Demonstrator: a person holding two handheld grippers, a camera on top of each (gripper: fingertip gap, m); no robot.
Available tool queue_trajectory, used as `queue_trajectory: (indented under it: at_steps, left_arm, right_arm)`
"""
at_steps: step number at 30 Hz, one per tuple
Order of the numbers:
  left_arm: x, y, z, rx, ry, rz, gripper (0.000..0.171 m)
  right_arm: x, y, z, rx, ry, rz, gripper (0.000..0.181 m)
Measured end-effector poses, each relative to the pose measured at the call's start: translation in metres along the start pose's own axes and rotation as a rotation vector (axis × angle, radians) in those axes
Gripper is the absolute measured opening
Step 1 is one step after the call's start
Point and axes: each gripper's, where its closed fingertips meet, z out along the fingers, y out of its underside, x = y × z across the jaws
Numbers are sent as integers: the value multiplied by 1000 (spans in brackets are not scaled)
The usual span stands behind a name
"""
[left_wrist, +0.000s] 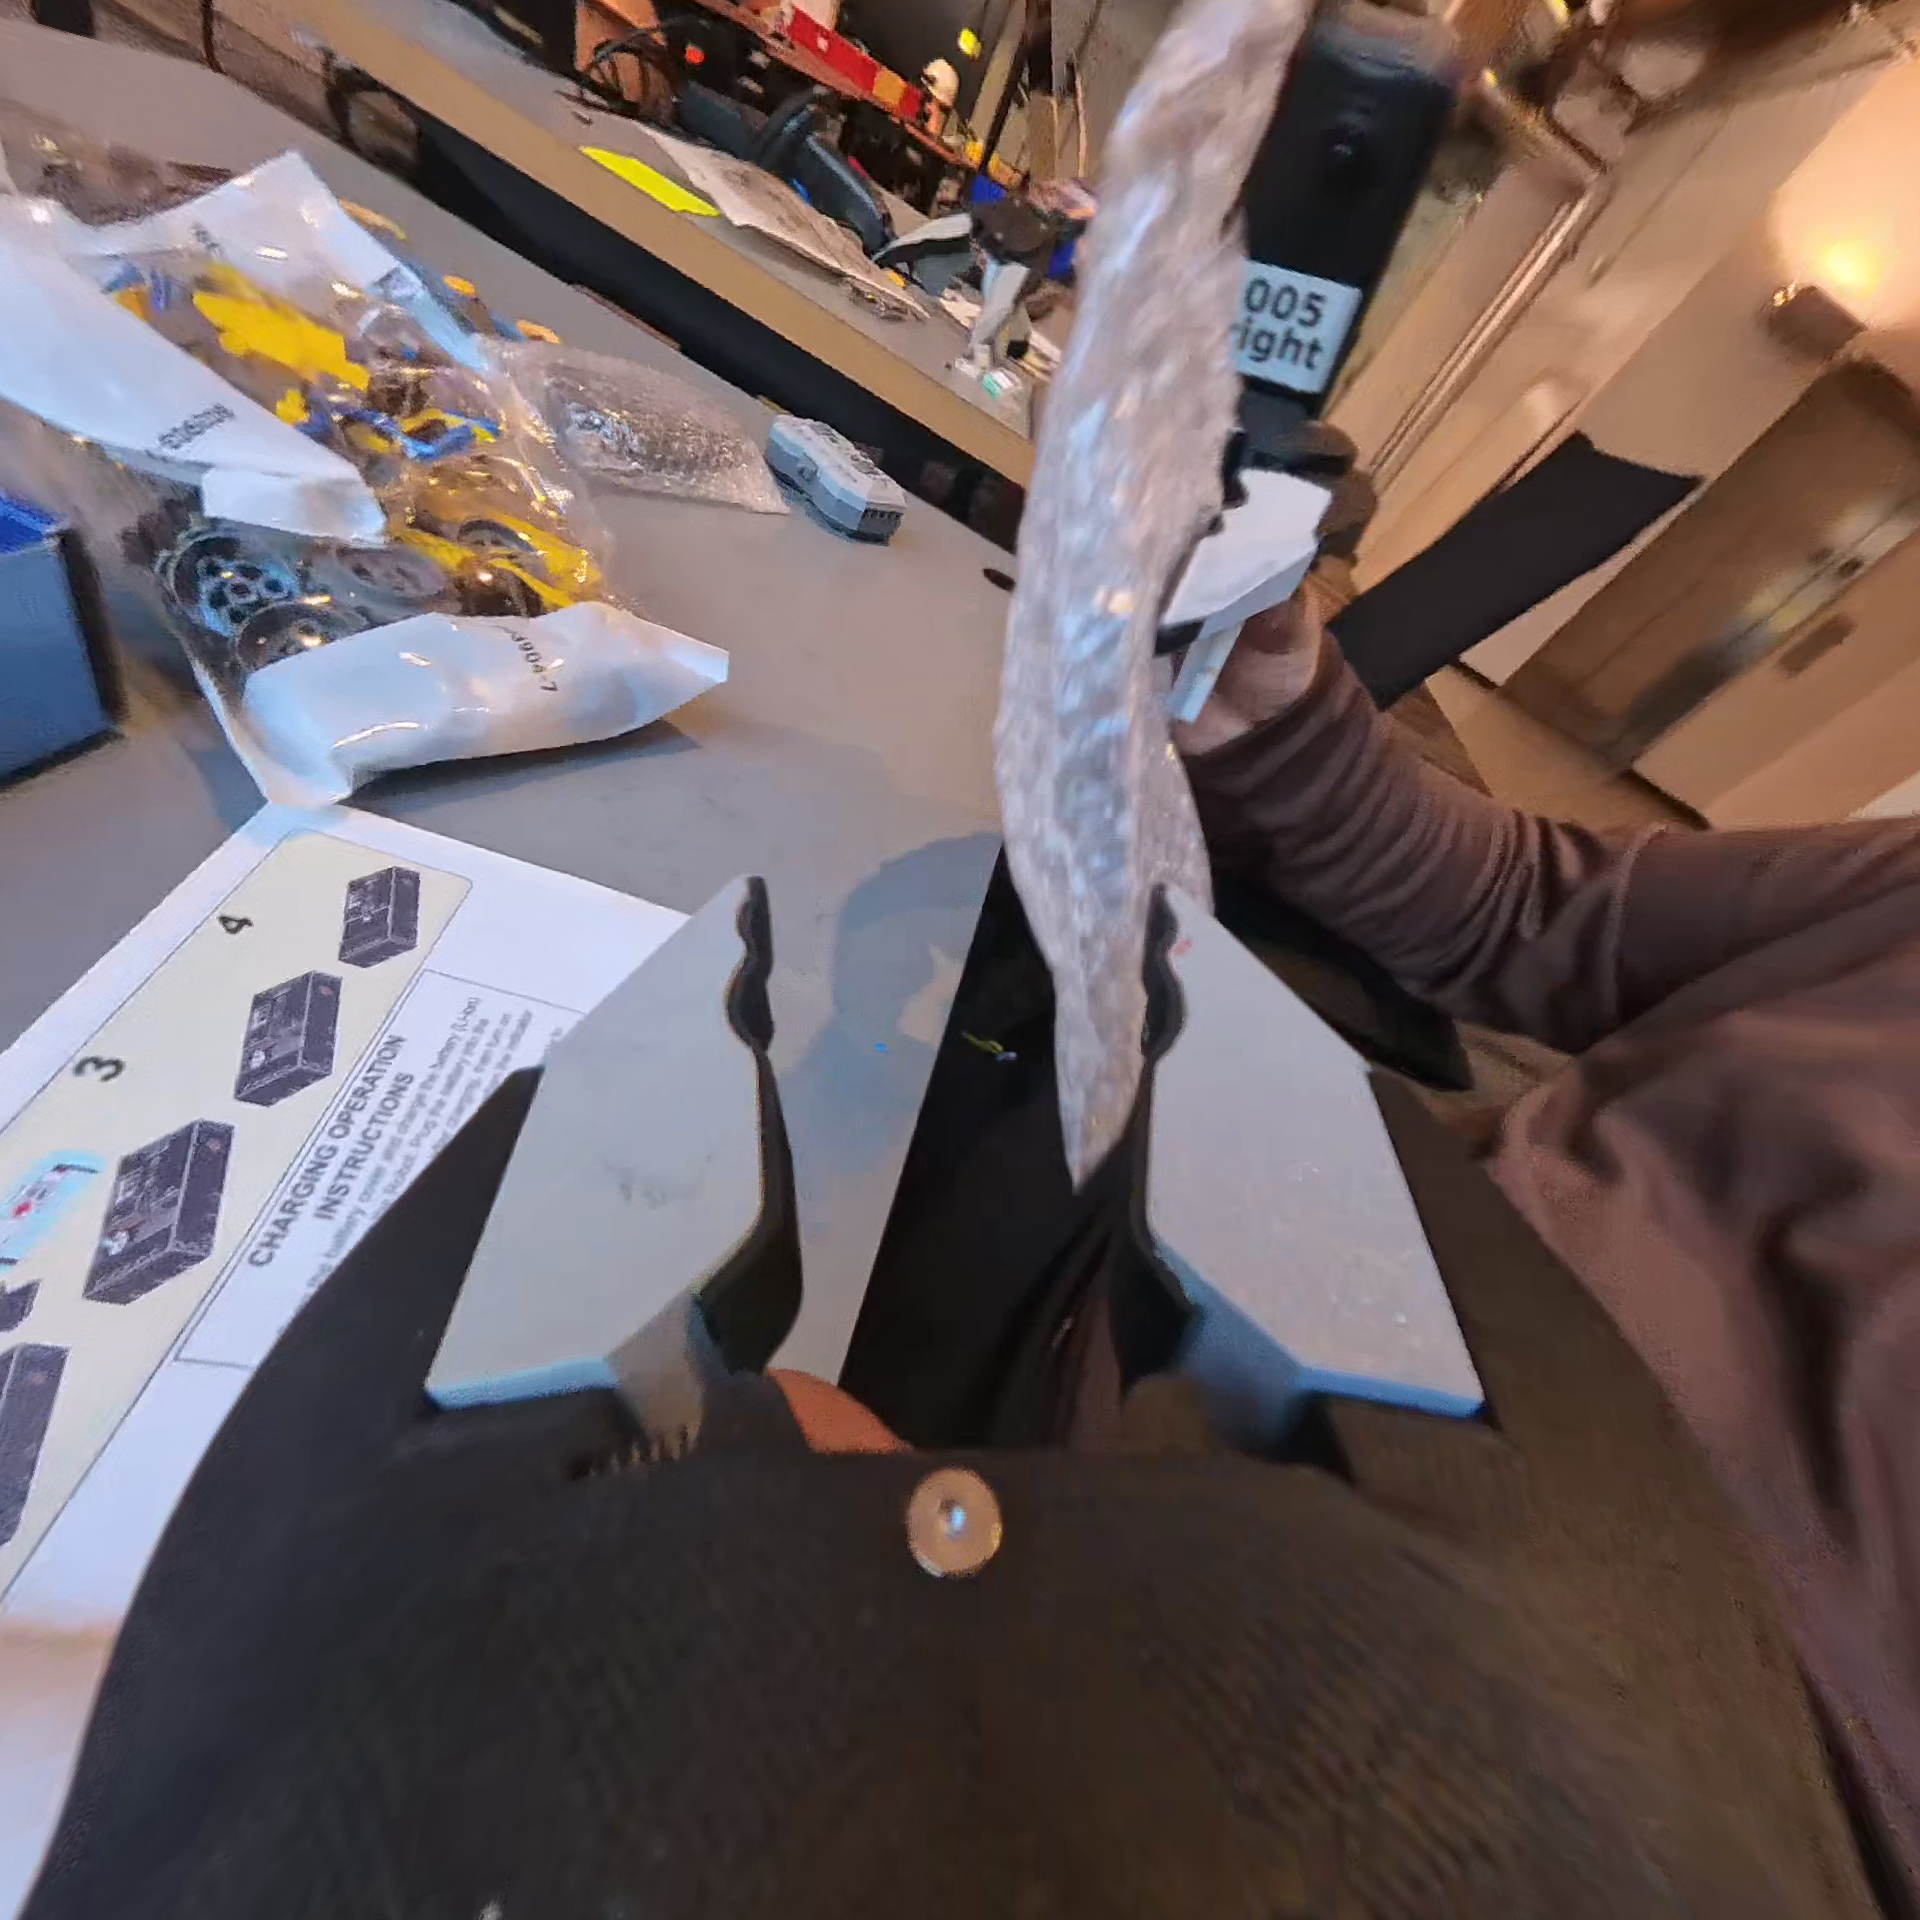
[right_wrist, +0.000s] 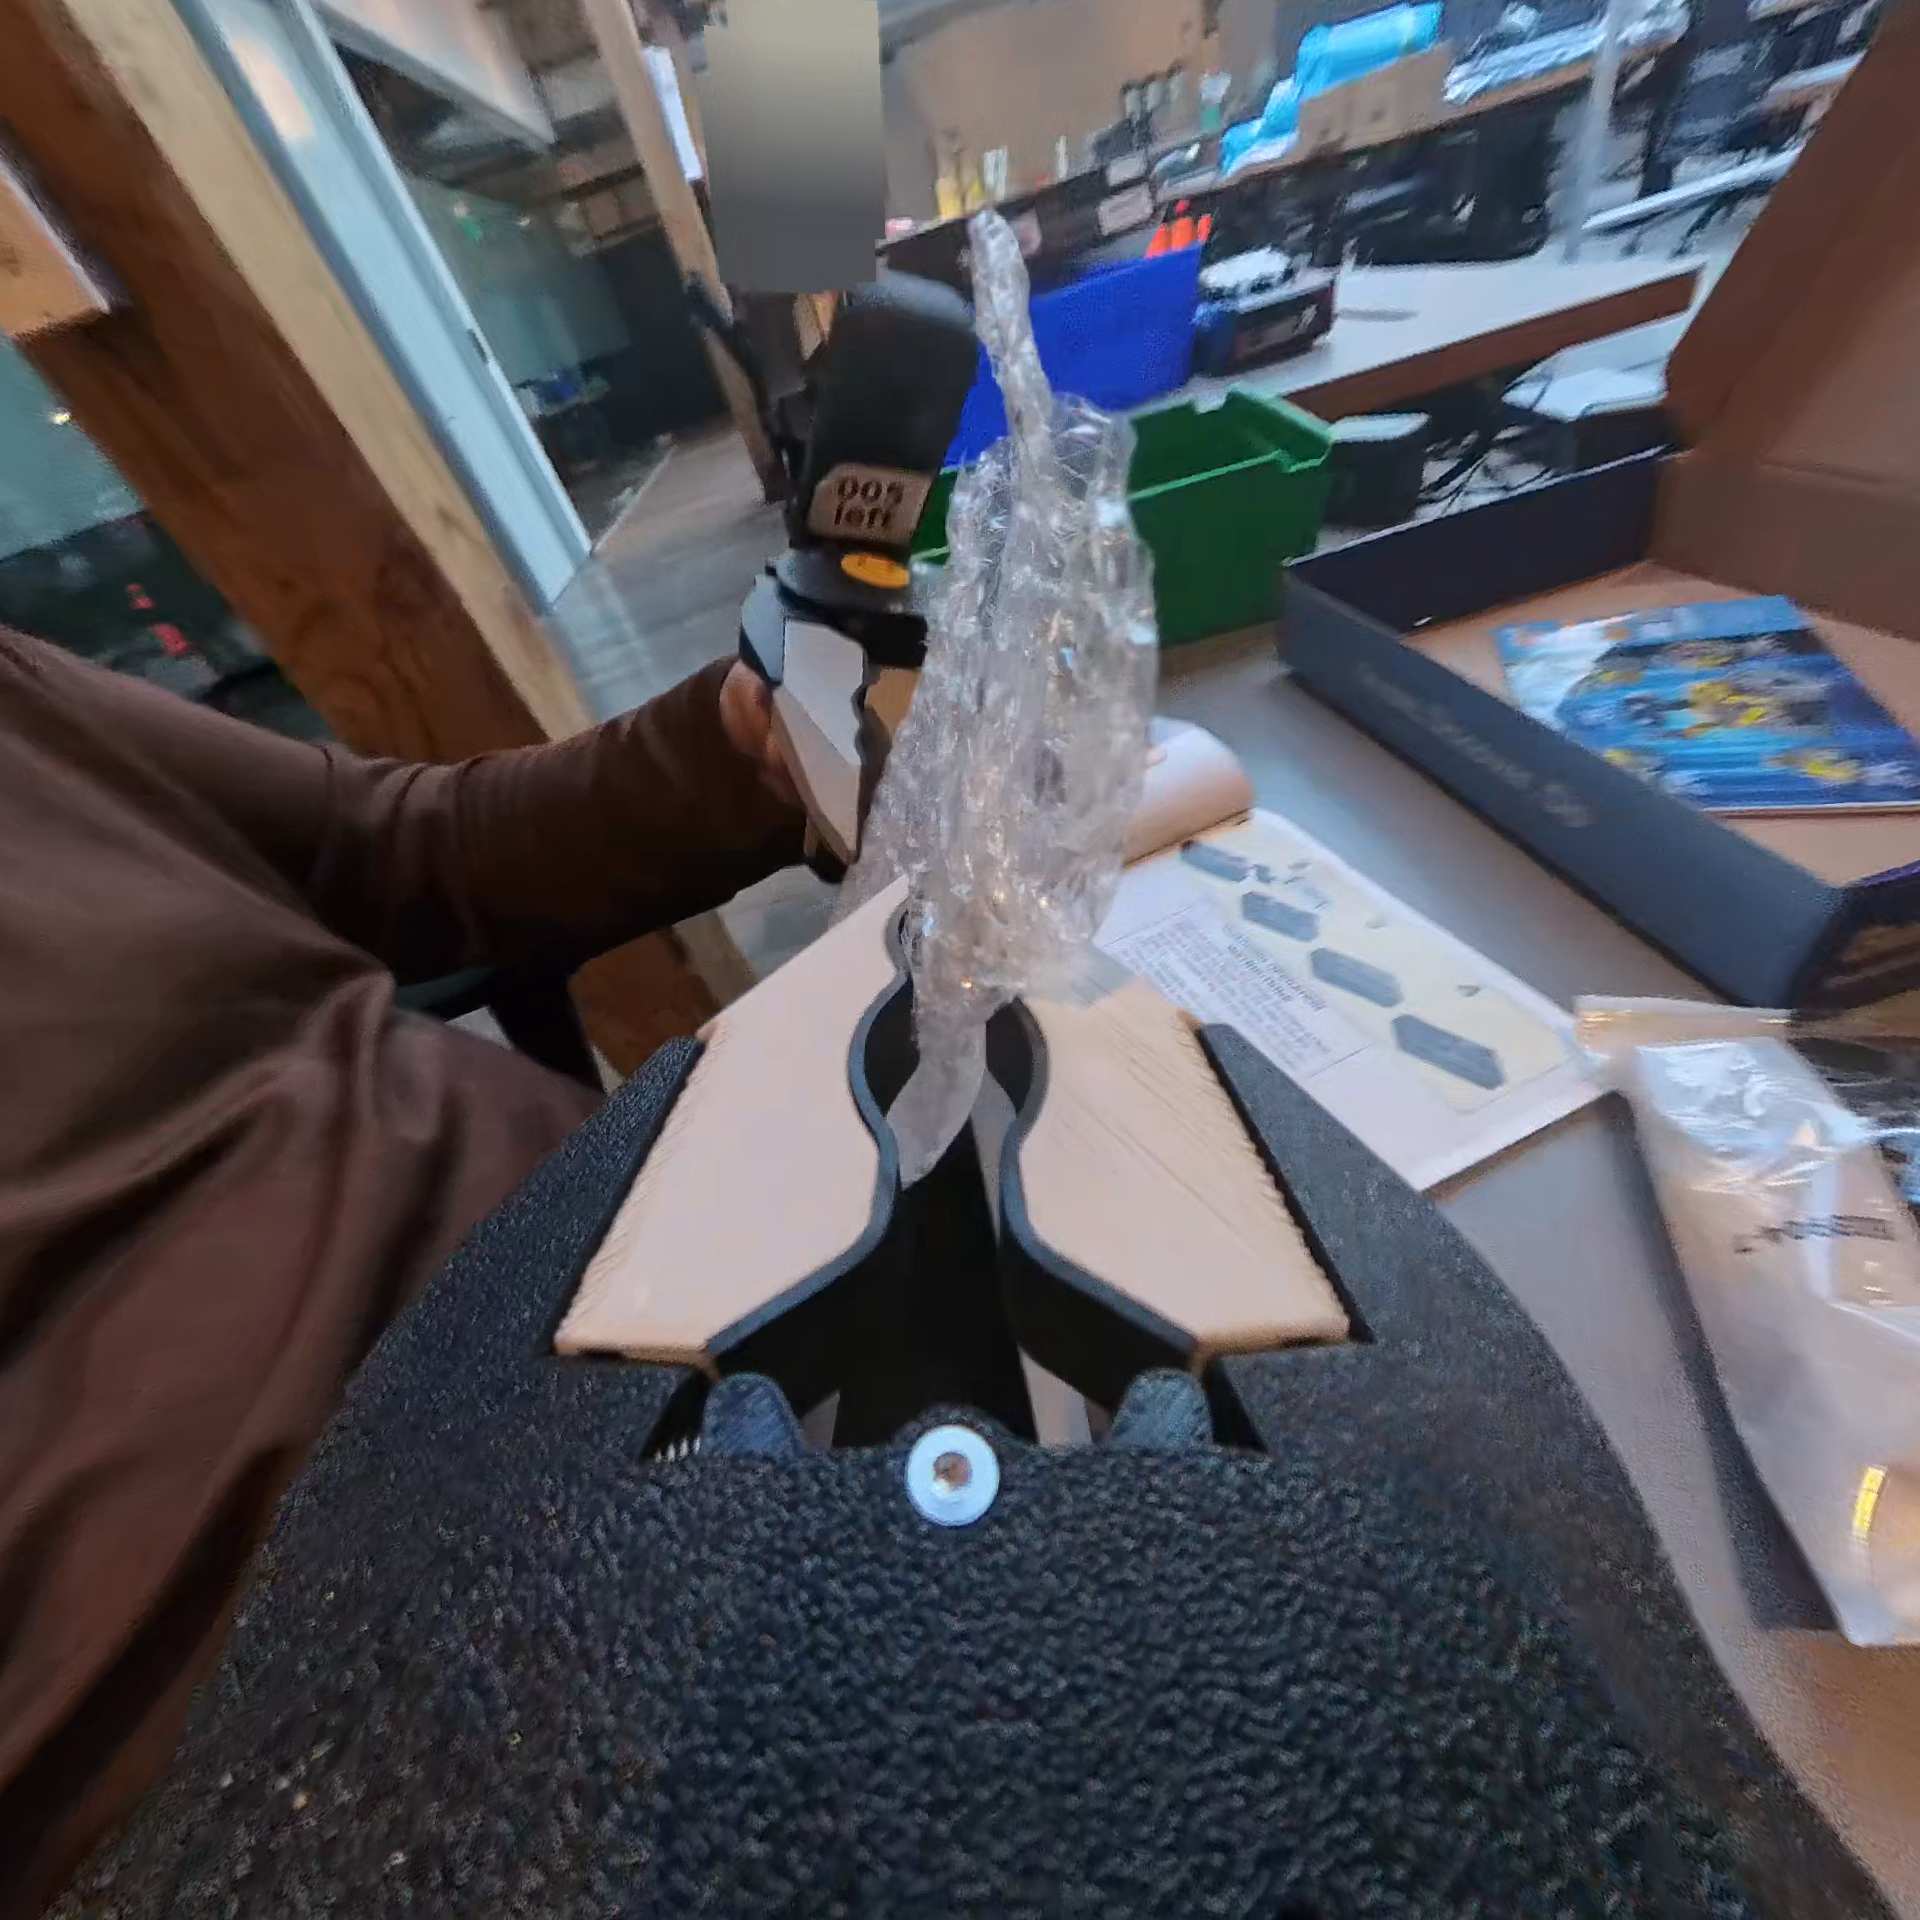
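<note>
A crumpled strip of clear bubble wrap (right_wrist: 1023, 675) stands upright in the air above the grey table (left_wrist: 831, 665). My right gripper (right_wrist: 956, 966) is shut on its lower end. In the left wrist view the right gripper (left_wrist: 1195, 603) shows behind the wrap (left_wrist: 1122, 520), held by a hand in a brown sleeve (left_wrist: 1403, 862). My left gripper (left_wrist: 958, 909) is open wide and holds nothing; the wrap's lower end hangs between its fingers and lies against the right one (left_wrist: 1268, 1143). In the right wrist view the left gripper (right_wrist: 868, 727) sits just behind the wrap.
Clear bags of yellow and blue building parts (left_wrist: 343, 416), a small bubble-wrap pouch (left_wrist: 644, 426) and a grey unit (left_wrist: 836, 488) lie on the table. A printed sheet (left_wrist: 260, 1091) lies near. An open box (right_wrist: 1558, 810) with a blue booklet (right_wrist: 1704, 707), a green bin (right_wrist: 1226, 499) and another bag (right_wrist: 1787, 1247) show at the right. The tips of one gripper are about 7 cm away from the tips of the other.
</note>
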Motion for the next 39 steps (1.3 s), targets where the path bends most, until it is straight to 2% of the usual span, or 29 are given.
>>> queue_trajectory:
  at_steps: [1, 2, 4, 5, 8, 11, 13, 15, 18, 20, 22, 23, 25, 27, 30, 33, 35, 36, 38, 39]
  left_arm:
    - [5, 1, 1, -12, 15, 12, 70]
    - [10, 4, 3, -23, 40, 20, 60]
    - [15, 9, 8, -38, 62, 46, 10]
    - [7, 11, 11, -36, 14, 55, 1]
    - [-5, 9, 12, -8, -47, 24, 0]
    - [-5, 2, 7, 42, -12, -27, 0]
    - [-10, -4, 1, 66, -46, -13, 0]
    - [-8, -7, -2, 63, -64, 54, 0]
    - [4, -8, -1, 14, -72, 213, 0]
    - [8, -5, -3, -30, -107, 376, 0]
    - [7, 1, -5, -97, -169, 535, 0]
    - [5, 4, -6, -133, -204, 598, 0]
    - [3, 4, -9, -171, -256, 699, 0]
    - [14, 4, -9, -158, -227, 788, 0]
    - [34, 5, -6, -119, -174, 928, 0]
    - [32, -1, -2, -117, -251, 980, 0]
    - [35, -1, 1, -120, -248, 982, 0]
    - [36, 0, 2, -122, -245, 988, 0]
    - [40, 4, 4, -137, -225, 989, 0]
    - [42, 6, 5, -144, -216, 988, 0]
  right_arm:
    - [-3, 5, 4, -25, -15, 8, 4]
    - [-6, 10, 8, -52, -28, 17, 4]
    - [-3, 17, 14, -92, -9, 17, 4]
    - [3, 20, 15, -101, 31, 0, 4]
    - [-1, 16, 15, -73, 36, -119, 12]
    - [-21, 9, 12, -35, -15, -256, 42]
    - [-32, 6, 7, -29, -59, -295, 46]
    - [-30, -1, -1, 4, -41, -289, 43]
    - [-21, -12, -16, 71, -57, -174, 46]
    - [-33, -24, -31, 156, -230, -29, 48]
    - [-50, -37, -54, 245, -447, 86, 40]
    - [-49, -42, -62, 282, -485, 123, 39]
    - [-38, -47, -67, 315, -459, 171, 46]
    - [-29, -40, -58, 247, -402, 210, 41]
    - [-28, -20, -30, 99, -332, 194, 47]
    - [-34, 15, 4, -110, -263, 133, 76]
    - [-26, 46, 22, -276, -148, 48, 103]
    - [-23, 59, 27, -348, -103, 11, 111]
    - [-19, 75, 32, -436, -46, -29, 115]
    - [-19, 79, 34, -453, -41, -34, 106]
